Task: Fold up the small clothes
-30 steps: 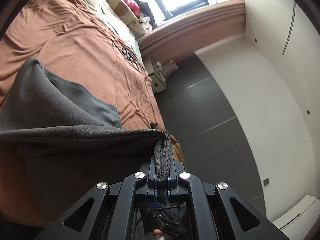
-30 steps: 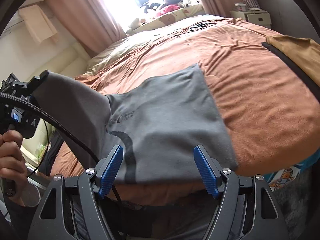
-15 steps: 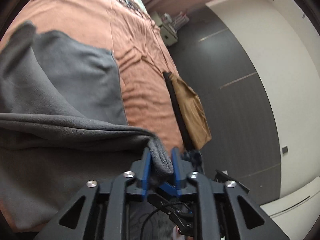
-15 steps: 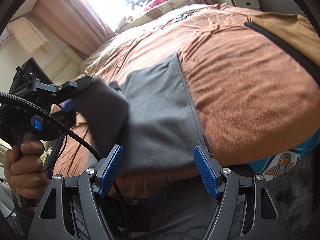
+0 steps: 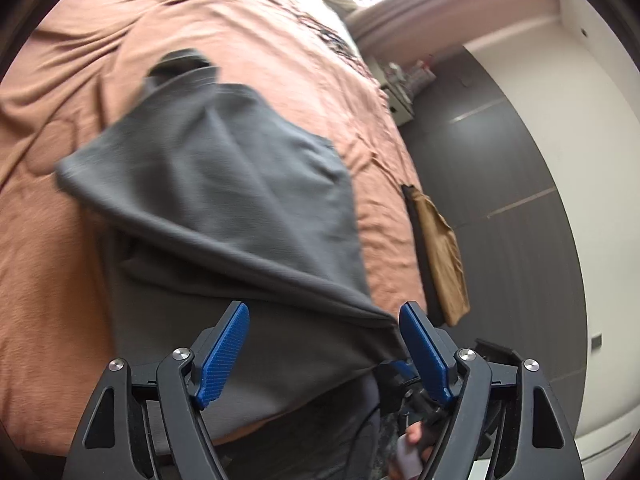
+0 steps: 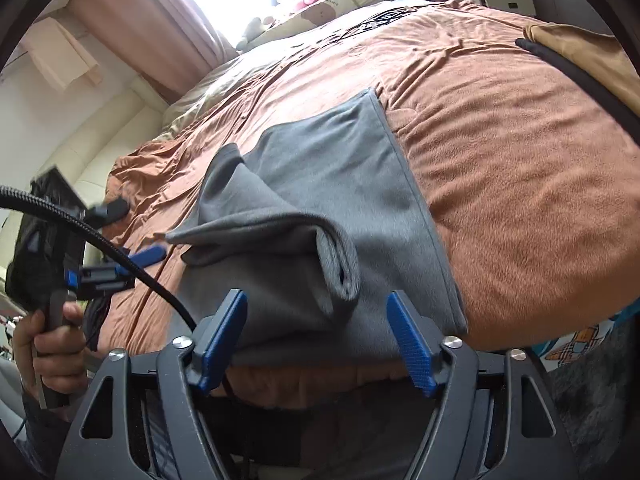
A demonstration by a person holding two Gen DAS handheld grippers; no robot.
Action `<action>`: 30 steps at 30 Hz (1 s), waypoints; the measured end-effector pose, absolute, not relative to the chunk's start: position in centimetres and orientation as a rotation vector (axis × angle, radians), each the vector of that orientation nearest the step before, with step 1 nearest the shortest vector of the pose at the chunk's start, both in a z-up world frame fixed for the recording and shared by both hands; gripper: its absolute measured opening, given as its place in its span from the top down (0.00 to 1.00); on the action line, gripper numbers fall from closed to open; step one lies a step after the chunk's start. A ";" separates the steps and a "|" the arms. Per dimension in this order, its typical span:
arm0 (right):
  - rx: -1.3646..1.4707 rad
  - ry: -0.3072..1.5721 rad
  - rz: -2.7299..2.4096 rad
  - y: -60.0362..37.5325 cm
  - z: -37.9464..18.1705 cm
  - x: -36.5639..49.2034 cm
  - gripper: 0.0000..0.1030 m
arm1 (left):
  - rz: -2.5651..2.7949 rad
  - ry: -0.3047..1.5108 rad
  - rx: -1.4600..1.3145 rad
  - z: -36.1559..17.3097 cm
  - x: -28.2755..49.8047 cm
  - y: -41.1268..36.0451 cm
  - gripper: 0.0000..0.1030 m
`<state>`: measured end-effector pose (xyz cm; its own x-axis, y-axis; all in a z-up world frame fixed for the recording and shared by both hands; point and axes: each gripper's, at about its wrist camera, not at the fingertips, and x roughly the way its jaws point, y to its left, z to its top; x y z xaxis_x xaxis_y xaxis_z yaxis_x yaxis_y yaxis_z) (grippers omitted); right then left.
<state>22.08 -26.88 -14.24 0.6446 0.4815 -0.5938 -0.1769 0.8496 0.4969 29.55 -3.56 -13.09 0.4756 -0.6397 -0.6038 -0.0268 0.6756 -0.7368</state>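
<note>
- Left wrist view: left gripper [image 5: 324,350] now spread wide, jaws having just been opening, where a second ago pinched tight on a fold of the soft dark-grey fleece garment [image 5: 224,216].
- Released flap dropping across the rest of the garment, edge blurred; one corner trailing off close beside a blue pad, no pressing visible.
- Meaning for the task, as a judgement: first fold laid over, grip given up, next grab wanted.
- Garment lying on the rust-orange bedspread [image 5: 60,272], near the bed's front edge, doubled over itself.
- Right wrist view: folded-over flap forming a thick roll [image 6: 340,264] on top of the flat layer, not yet smoothed.
- Right gripper [image 6: 316,338] part open, jaws having just been closing a little; grey cloth lying beyond and between the blue fingers [image 6: 412,344], nothing pinched.
- Left tool seen at the left side, a hand [image 6: 52,348] round its handle.
- Tan cloth with a black band [image 6: 592,64] lying well apart, at the bed's far right.
</note>
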 end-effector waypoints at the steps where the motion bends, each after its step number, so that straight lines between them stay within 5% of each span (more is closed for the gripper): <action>1: 0.418 0.788 0.384 -26.9 -14.3 22.2 0.49 | -0.404 1.028 -0.770 -13.5 29.5 -2.9 0.23; 5: 0.434 0.789 0.344 -27.2 -14.2 22.6 0.64 | -0.343 1.052 -0.787 -15.2 30.0 -1.7 0.12; 10: 0.443 0.791 0.340 -27.6 -14.3 21.9 0.92 | -0.311 1.104 -0.802 -17.4 31.3 -1.4 0.11; 18: 0.445 0.784 0.352 -28.2 -14.7 21.1 0.94 | -0.211 1.110 -0.842 -19.0 33.4 -1.6 0.13; 20: 0.456 0.784 0.354 -28.6 -14.8 21.1 0.94 | -0.183 1.104 -0.849 -18.8 34.0 -1.4 0.26; 21: 0.461 0.782 0.355 -28.7 -14.8 21.0 0.94 | -0.174 1.104 -0.847 -18.6 34.1 -1.3 0.44; 25: 0.469 0.773 0.366 -29.0 -15.0 20.6 0.94 | -0.145 1.089 -0.838 -17.4 34.9 -0.4 0.83; 30: 0.480 0.760 0.387 -29.1 -15.4 20.2 0.96 | -0.198 1.003 -0.755 -13.6 36.9 -1.6 0.89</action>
